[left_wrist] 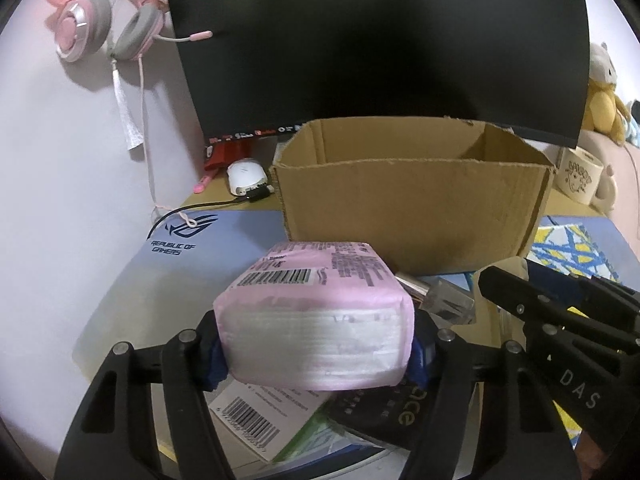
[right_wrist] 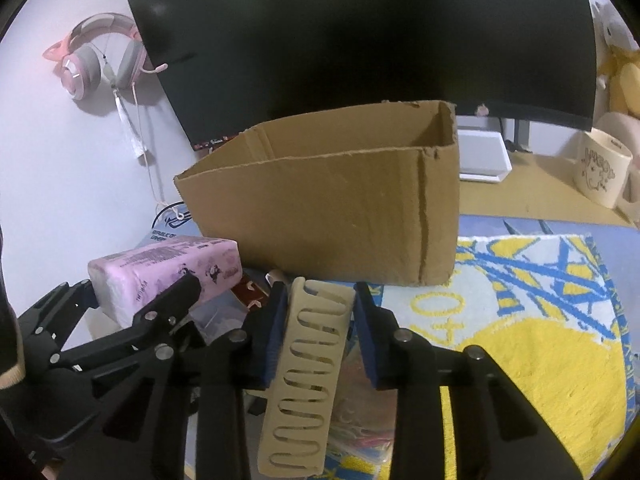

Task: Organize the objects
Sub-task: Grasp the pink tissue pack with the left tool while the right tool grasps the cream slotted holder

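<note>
A pink pack of tissues (left_wrist: 316,300) sits between the blue pads of my left gripper (left_wrist: 318,340), which is shut on its two sides; the right wrist view shows the same pack (right_wrist: 160,264) in the left gripper (right_wrist: 136,292), held above the desk clutter. My right gripper (right_wrist: 320,312) is shut on a beige slotted hair clip (right_wrist: 308,368), which stands tilted between the pads. An open brown cardboard box (left_wrist: 400,200) (right_wrist: 320,220) stands just beyond both grippers, its inside mostly hidden. The right gripper (left_wrist: 520,292) shows at the right of the left wrist view.
A dark monitor (left_wrist: 380,40) stands behind the box, a pink headset (left_wrist: 104,24) hangs on the wall. A cream mug (right_wrist: 600,176) is at the right, a yellow-and-blue towel (right_wrist: 540,320) lies on the blue mouse pad (left_wrist: 192,248). Cartons and a clear case (left_wrist: 448,300) lie under the grippers.
</note>
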### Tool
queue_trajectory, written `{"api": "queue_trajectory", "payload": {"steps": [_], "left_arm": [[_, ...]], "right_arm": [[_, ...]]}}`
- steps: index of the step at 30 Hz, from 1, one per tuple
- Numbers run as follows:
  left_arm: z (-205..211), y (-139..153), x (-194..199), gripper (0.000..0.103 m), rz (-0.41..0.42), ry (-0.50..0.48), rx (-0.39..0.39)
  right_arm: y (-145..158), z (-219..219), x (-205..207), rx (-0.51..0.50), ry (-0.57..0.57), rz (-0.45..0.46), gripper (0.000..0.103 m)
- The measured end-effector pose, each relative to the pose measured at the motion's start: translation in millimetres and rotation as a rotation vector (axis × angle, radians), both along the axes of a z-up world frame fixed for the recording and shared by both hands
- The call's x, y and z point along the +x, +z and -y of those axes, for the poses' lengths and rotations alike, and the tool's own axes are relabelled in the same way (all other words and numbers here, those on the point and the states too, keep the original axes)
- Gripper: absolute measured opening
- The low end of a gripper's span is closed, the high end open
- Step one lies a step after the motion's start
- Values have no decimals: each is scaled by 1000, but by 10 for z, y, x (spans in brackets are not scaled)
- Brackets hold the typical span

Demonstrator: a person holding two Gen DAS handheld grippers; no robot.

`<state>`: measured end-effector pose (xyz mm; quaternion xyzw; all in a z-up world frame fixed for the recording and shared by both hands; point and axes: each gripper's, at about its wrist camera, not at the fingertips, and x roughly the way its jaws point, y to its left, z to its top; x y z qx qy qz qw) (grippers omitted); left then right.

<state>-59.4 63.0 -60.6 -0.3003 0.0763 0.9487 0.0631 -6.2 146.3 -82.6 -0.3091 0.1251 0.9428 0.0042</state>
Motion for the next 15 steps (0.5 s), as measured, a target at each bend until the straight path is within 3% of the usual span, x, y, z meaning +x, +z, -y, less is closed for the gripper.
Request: {"api": "queue_trajectory", "payload": {"steps": [5, 15], "left_arm": [[51, 81, 57, 66, -39, 17, 19], [95, 201, 179, 66, -105, 49, 0]], "right_arm": [[108, -6, 60, -31, 5, -26, 32], [381, 9, 145, 19, -11, -82, 32]]}}
